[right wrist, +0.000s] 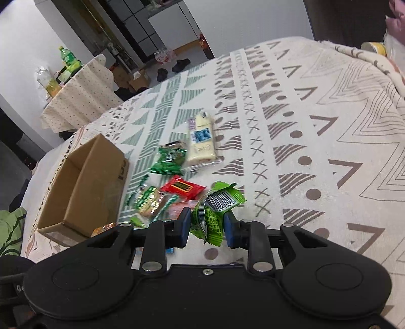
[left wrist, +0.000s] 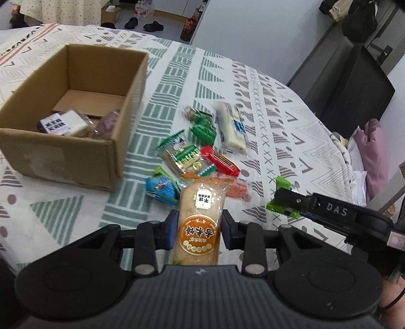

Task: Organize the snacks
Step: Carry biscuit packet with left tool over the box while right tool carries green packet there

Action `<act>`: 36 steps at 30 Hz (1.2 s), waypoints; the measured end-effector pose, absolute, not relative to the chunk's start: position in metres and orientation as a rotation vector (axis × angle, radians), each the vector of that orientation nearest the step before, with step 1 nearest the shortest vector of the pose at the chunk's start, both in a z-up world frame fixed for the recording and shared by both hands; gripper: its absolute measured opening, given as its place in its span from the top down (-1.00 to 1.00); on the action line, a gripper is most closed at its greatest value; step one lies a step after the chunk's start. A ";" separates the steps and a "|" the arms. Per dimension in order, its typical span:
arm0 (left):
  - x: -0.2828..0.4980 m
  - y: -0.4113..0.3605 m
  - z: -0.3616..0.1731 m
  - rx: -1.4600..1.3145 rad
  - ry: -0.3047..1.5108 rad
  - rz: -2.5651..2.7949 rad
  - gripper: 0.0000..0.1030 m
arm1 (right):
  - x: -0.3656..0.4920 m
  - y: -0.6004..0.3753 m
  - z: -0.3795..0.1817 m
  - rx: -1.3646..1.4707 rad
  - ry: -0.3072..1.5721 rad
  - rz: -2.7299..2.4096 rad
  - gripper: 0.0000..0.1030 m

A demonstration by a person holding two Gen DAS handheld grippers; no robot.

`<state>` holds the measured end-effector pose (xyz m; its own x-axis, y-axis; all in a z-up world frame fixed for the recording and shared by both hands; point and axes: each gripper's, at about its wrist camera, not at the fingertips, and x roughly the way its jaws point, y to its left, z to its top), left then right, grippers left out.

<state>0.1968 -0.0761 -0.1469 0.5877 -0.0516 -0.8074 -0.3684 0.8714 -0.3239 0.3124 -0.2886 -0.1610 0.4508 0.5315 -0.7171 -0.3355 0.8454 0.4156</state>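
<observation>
My left gripper (left wrist: 200, 224) is shut on an orange rice-cracker packet (left wrist: 201, 200), held upright between the blue pads. To its left stands an open cardboard box (left wrist: 76, 154) with a few wrapped snacks (left wrist: 60, 122) in its near corner. Loose snacks lie on the bedspread: a long white packet (left wrist: 231, 126), a red one (left wrist: 220, 160), a blue one (left wrist: 162, 188) and green ones (left wrist: 202, 129). My right gripper (right wrist: 207, 222) is shut on a crumpled green packet (right wrist: 222, 200) with a barcode, just right of the pile. The box (right wrist: 83, 184) lies to its left.
The patterned bedspread (right wrist: 316, 126) stretches right and far of the pile. A pink pillow (left wrist: 372, 157) lies at the bed's right edge, with a black cabinet (left wrist: 354, 83) beyond it. A cloth-covered table with bottles (right wrist: 76, 101) and shoes (left wrist: 141, 24) stand past the bed.
</observation>
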 end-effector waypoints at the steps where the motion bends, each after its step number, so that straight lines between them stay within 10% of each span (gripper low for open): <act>1: 0.194 -0.073 -0.144 -0.495 0.928 0.198 0.34 | 0.310 -0.288 -0.159 0.222 0.960 0.541 0.48; 36: 0.160 0.017 -0.071 -0.527 0.756 0.307 0.34 | 0.269 -0.196 -0.088 0.234 0.781 0.729 0.47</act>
<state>0.1600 0.0166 -0.0713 0.6923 0.0764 -0.7176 -0.4448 0.8282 -0.3410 0.2690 -0.1958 -0.0876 0.4840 0.6749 -0.5571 -0.5096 0.7349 0.4475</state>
